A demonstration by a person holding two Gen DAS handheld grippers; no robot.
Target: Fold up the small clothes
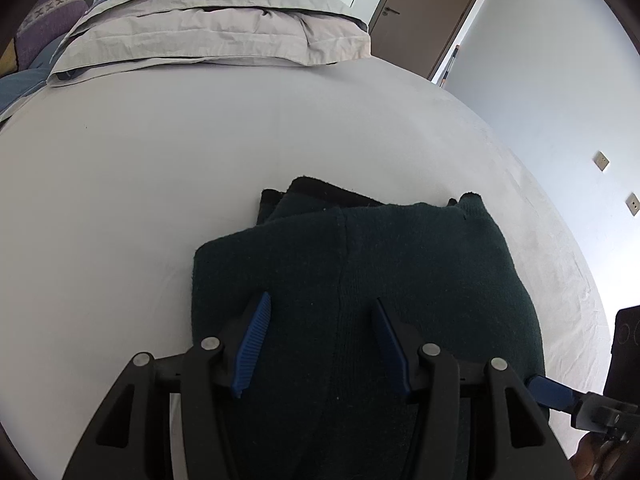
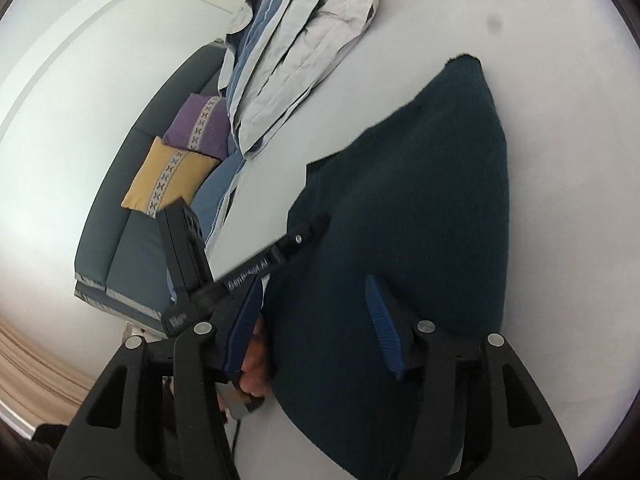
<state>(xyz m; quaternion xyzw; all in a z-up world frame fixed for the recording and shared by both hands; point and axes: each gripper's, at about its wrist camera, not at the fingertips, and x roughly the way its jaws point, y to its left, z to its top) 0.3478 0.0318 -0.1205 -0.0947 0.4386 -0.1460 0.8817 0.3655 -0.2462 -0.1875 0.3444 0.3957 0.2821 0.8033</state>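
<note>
My left gripper (image 1: 320, 316) hung with fingers spread over the dark green garment (image 1: 400, 264) folded on the white bed sheet (image 1: 140, 180), showing a door (image 1: 424, 12), while my right gripper (image 2: 314, 300), equally unclenched above it, showed only cushions (image 2: 168, 176).

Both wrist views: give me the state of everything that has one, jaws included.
Left gripper: jaws open, over the garment.
Right gripper: jaws open, over the garment.
Dark green garment: folded, flat on the bed.
Bed sheet: smooth.
Duvet: folded, piled on the bed.
Door: closed.
</note>
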